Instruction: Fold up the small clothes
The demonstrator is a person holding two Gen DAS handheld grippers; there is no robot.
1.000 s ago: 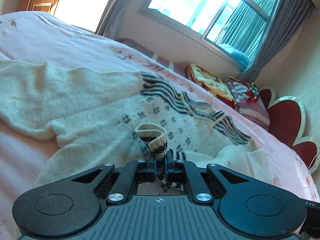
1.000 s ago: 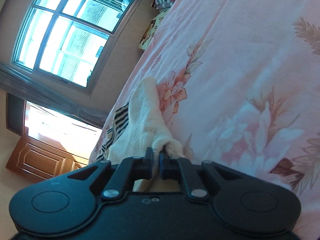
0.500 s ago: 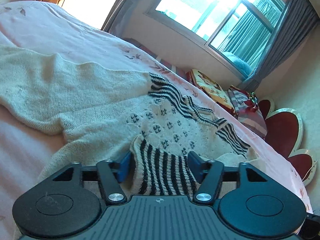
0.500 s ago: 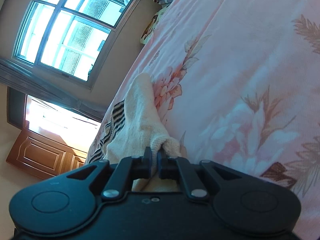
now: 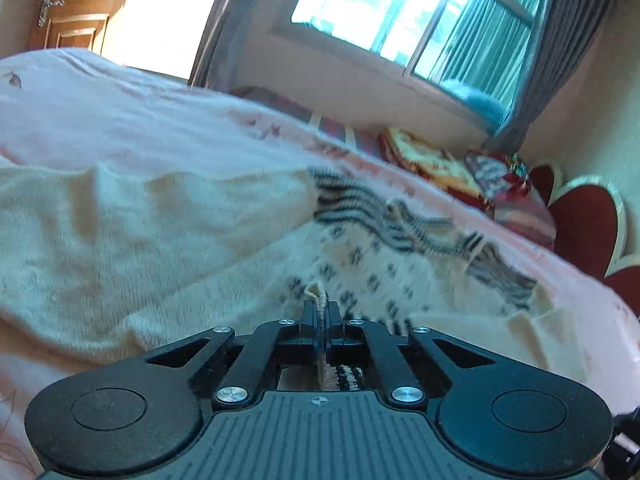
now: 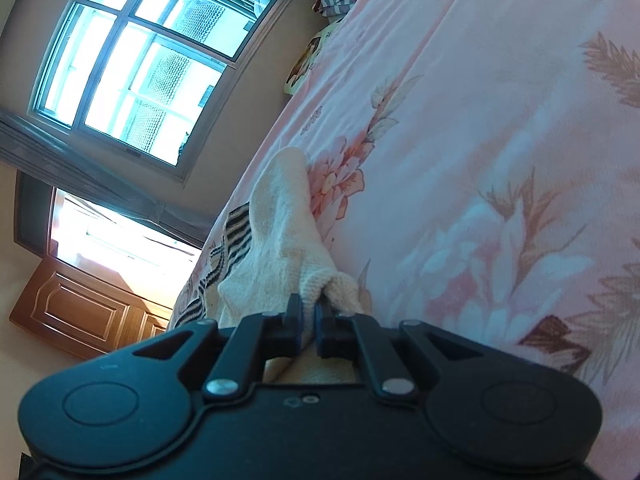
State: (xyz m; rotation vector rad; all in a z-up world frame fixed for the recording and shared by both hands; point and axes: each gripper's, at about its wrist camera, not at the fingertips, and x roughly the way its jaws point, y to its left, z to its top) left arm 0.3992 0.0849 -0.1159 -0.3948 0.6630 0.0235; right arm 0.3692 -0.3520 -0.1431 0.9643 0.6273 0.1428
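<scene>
The bed, under a pink flowered sheet, stretched away ahead of both tongs. Across it lay the sweater, a cream knit with dark stripes and small dark motifs, spread ahead and to the left of the left tongs and bunched just ahead of the right tongs.

The knit looked soft, limp and light, likely to sag and stretch between two holds rather than keep a shape. Its fuzzy surface probably gripped well and would not slip, though a loose stitch could snag on a pad. Edges and corners seemed the best places to pinch, since a thin fold fits between the pads.

The left tongs had just been closing, and a thin ridge of knit stood pinched between them, with striped fabric showing behind the pads. The right tongs were clamped on a puckered cream fold, likely a hem or cuff, drawn to a point.
</scene>
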